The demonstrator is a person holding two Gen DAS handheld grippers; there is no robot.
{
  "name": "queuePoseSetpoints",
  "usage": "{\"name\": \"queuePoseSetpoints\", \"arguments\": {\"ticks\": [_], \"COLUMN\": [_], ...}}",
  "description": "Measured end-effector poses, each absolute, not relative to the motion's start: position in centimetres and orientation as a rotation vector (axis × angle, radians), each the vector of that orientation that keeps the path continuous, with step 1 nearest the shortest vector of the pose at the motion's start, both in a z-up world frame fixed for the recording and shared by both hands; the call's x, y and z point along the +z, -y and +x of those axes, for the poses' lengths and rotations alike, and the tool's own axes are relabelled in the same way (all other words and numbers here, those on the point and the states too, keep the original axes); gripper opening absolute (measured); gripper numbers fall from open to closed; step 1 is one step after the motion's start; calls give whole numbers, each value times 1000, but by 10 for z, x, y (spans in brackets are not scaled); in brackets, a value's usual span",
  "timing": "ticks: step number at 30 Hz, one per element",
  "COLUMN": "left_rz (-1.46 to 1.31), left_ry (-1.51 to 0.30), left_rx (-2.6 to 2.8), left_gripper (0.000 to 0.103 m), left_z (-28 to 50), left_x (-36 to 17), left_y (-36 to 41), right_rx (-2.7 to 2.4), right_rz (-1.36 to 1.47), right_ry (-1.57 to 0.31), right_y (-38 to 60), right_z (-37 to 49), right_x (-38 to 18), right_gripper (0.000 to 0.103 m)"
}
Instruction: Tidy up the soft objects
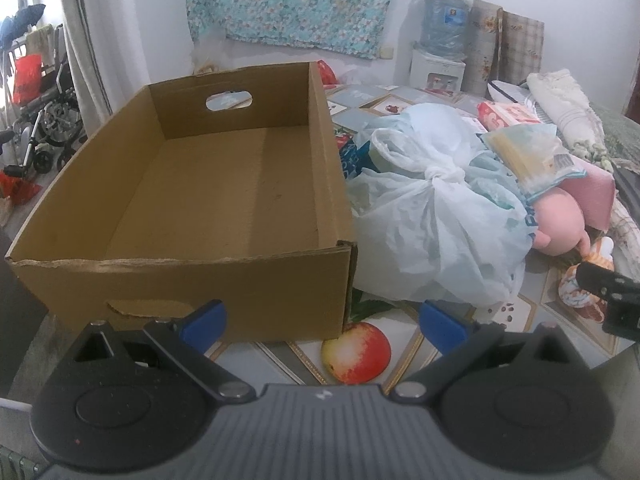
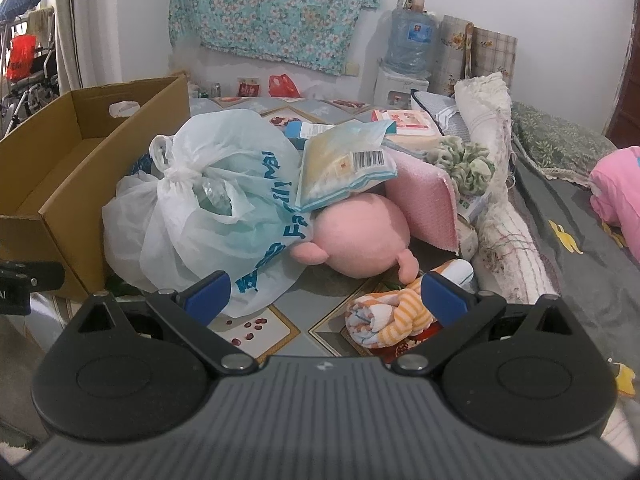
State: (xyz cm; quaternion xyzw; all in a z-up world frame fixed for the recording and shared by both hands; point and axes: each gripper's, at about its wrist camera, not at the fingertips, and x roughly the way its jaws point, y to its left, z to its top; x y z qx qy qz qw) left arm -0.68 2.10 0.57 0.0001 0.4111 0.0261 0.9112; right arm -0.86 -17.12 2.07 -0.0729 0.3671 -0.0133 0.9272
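Note:
An empty open cardboard box stands on the table, also at the left of the right wrist view. Right of it lies a pile: a knotted white plastic bag, a pink plush toy, a pink cloth, a clear packet with a barcode, a green scrunchie and an orange striped rolled cloth. My left gripper is open and empty before the box's near wall. My right gripper is open and empty, its right fingertip beside the striped cloth.
The table has a fruit-print cover. A rolled cream blanket and a grey bed cover lie at the right. A water dispenser stands against the back wall. A wheelchair stands at the far left.

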Motion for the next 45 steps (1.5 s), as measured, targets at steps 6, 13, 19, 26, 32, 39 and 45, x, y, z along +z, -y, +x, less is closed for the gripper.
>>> {"name": "queuePoseSetpoints", "arguments": {"ticks": [6,13,19,26,32,39,45], "left_rz": [3,7,7,6,4,5,5], "left_ry": [-847,-848,-848,-847,-848,-851,-852], "left_rx": [54,55,54,55,56,57,57], "left_gripper": [103,103,103,103,103,103,103], "left_z": [-6,-5,-5,-4,-2,-2,-2], "left_x": [6,6,6,7,7,7,7], "left_y": [-21,-21,-20,-20,-21,-22,-22], "right_rx": [-26,-29,-28,-28,-27,-27,-24], "right_rz": [-145,-145,-147,-149,-153,-154,-153], "right_ry": [-756,-756,-756,-755,-756,-755,-758], "right_y": [171,171,171,170,168,168,166], "right_z": [-7,-6,-5,-3,-1,0,1], "right_x": [20,19,19,19,20,20,19], "right_gripper": [102,102,102,102,102,102,102]}}
